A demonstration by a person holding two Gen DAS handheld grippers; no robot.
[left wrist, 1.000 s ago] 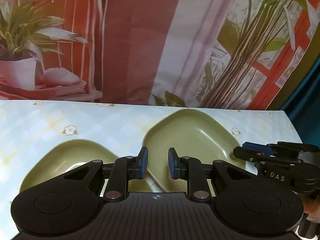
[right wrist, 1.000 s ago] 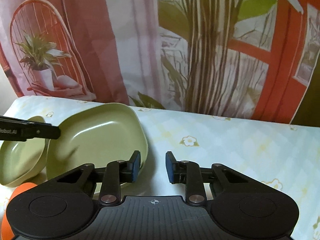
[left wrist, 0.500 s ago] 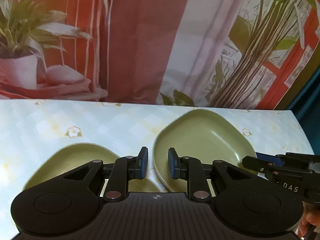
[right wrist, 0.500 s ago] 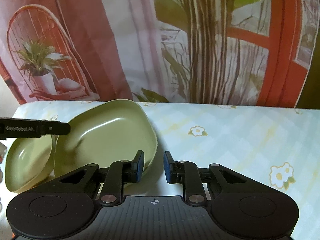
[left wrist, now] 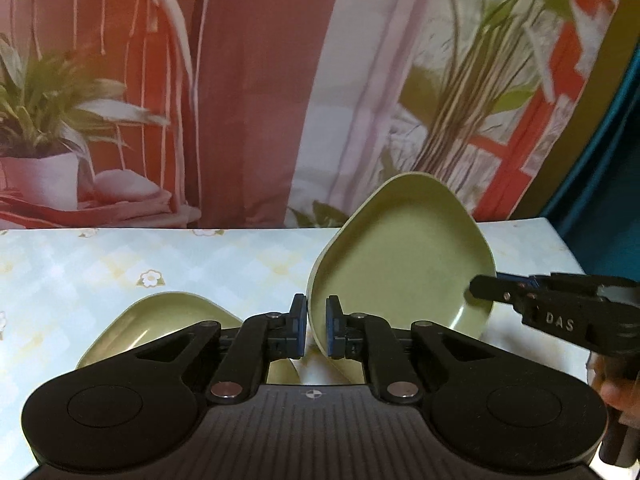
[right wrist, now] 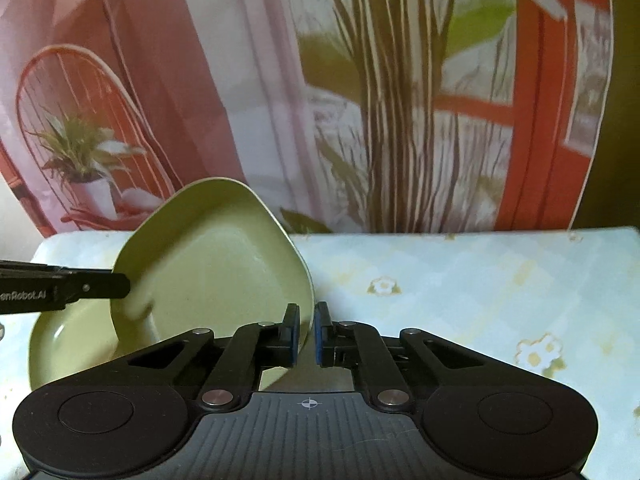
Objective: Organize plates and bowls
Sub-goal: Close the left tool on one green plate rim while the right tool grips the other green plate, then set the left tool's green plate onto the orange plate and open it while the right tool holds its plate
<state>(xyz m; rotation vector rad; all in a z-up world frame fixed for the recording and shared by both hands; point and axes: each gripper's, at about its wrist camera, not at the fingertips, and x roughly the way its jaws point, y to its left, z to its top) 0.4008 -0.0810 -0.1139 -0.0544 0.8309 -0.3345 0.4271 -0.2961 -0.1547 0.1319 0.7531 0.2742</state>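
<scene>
Lying flat on the table (left wrist: 208,256), to the left of the raised plate, a second green plate (left wrist: 160,320) sits partly hidden behind the left gripper (left wrist: 316,328). That gripper has its blue pads (left wrist: 299,330) pressed onto the left rim of the raised plate (left wrist: 404,256), pinching the edge between them. The raised plate is tilted up on its edge, its hollow facing the cameras, with its far rim standing in front of the printed curtain (left wrist: 256,92). On the raised plate's right rim, the right gripper (right wrist: 307,336) is likewise closed on the edge, one pad (right wrist: 292,338) inside the hollow and the other outside. From the right wrist view the raised plate (right wrist: 212,264) leans over the flat plate (right wrist: 68,344), whose rim shows below and to its left; whether the two touch cannot be told. Right of the raised plate, the flowered tablecloth (right wrist: 480,280) stretches to the table's edge.
</scene>
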